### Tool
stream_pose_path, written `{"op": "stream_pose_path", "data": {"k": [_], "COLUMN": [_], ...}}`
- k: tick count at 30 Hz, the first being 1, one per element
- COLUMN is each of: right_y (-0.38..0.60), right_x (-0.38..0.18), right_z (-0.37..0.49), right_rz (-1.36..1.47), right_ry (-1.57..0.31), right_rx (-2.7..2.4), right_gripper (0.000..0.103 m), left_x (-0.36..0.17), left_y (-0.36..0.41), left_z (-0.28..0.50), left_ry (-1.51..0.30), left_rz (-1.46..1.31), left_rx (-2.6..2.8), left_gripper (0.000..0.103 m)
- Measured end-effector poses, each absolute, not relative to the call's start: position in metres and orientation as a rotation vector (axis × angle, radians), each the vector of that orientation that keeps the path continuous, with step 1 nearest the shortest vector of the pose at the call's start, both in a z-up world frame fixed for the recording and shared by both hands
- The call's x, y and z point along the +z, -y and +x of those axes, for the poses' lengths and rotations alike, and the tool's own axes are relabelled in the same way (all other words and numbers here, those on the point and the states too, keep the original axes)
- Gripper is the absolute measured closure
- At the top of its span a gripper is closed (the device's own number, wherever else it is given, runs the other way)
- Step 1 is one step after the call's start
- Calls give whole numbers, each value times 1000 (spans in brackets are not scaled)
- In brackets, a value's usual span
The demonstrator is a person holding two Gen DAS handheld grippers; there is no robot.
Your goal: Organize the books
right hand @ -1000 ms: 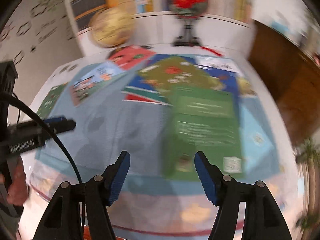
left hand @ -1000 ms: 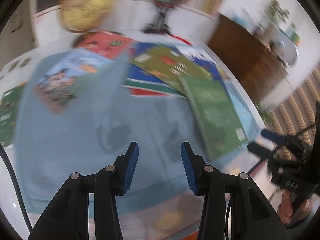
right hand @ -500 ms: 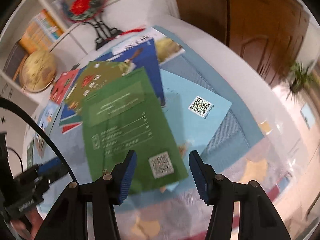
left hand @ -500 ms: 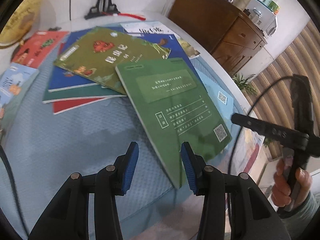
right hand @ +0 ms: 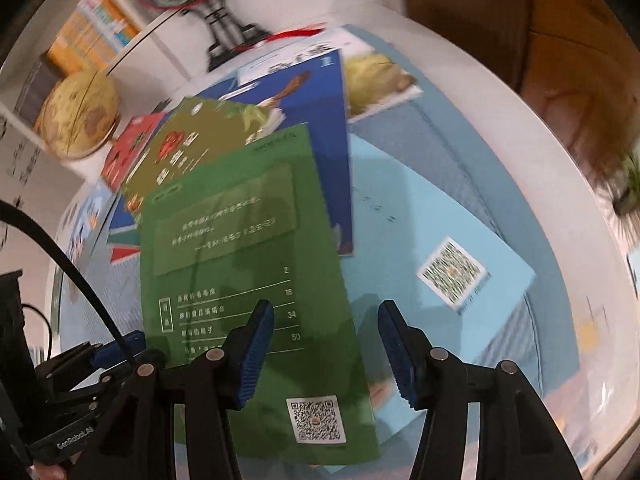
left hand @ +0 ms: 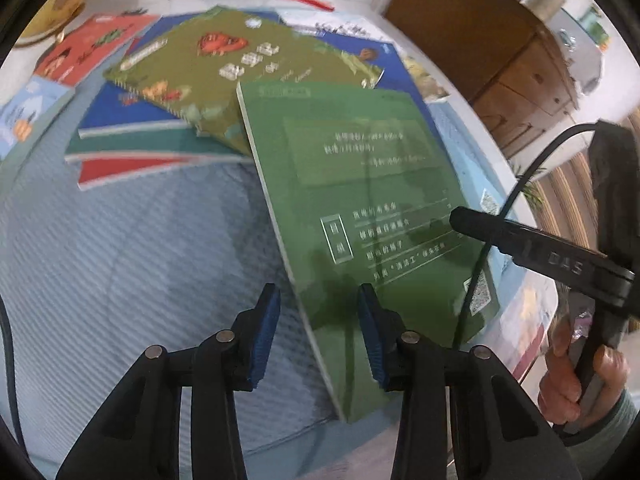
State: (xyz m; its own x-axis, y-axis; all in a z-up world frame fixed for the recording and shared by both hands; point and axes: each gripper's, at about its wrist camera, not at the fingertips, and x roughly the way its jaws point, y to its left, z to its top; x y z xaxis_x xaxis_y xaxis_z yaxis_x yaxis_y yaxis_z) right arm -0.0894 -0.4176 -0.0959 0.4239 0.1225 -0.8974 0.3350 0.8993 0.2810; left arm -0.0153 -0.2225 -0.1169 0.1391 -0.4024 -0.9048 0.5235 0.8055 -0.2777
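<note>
Left wrist view: left gripper (left hand: 318, 334) wide open, holding nothing. Green book (left hand: 360, 216) lies just ahead of the fingers, its near left edge running between them and under the right finger (left hand: 370, 336). It overlaps an olive book (left hand: 240, 68) farther ahead. Right gripper (left hand: 480, 226) hangs off to the right, over the book's far side.

Right wrist view: right gripper (right hand: 326, 354) also wide, empty. Green book (right hand: 248, 264) sits ahead and under the left finger (right hand: 256, 354); a pale blue book (right hand: 432, 248) lies beneath, ahead-right. Blur hides whether any pad touches the cover.

Risk: closing now may pinch only the cover, or drag the stack askew.
</note>
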Motion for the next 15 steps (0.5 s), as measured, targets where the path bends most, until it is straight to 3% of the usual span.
{"op": "stream_pose_path", "data": {"k": [10,13,15], "right_y": [419,410,408], "right_x": [-98,-99,-99], "right_z": [-93,-89,-87], "right_rz": [321,271,266], "right_ry": [-1172,-1170,-1172], "right_rx": [33,88,106], "right_gripper": [49,44,34], "left_x": [-120,-123,-124], "left_y": [222,227,227], "left_z": [-37,-43,-43], "left_ry": [-1277,-1281,-1273], "left_rz": [21,-2,-21], "left_rx": [-557,-536,-505], "left_gripper": [67,66,66]}}
